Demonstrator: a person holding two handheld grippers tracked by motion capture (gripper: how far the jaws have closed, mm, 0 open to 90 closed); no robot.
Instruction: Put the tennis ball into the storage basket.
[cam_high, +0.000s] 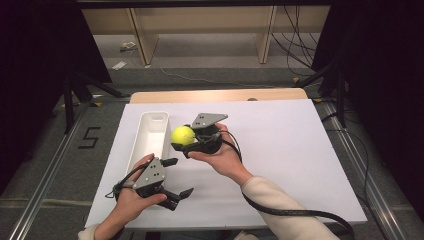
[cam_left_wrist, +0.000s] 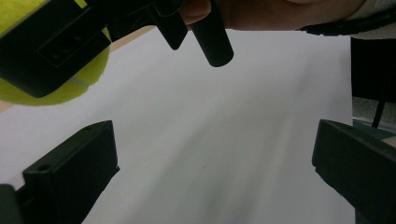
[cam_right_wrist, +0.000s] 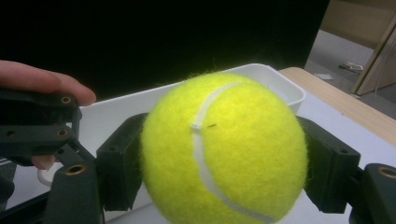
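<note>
White sheet (cam_high: 280, 150) covers the tabletop; right gripper (cam_high: 186, 141) clamps the tennis ball (cam_high: 182, 135) beside the bin (cam_high: 150, 132); left gripper (cam_high: 176, 177) gapes near the front edge; dark curtains surround.

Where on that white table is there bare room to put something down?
The broad stretch of white table top right of the right gripper lies bare to the far edge. It is crowded at left, where the yellow tennis ball, long white plastic tray and left gripper sit close.
</note>
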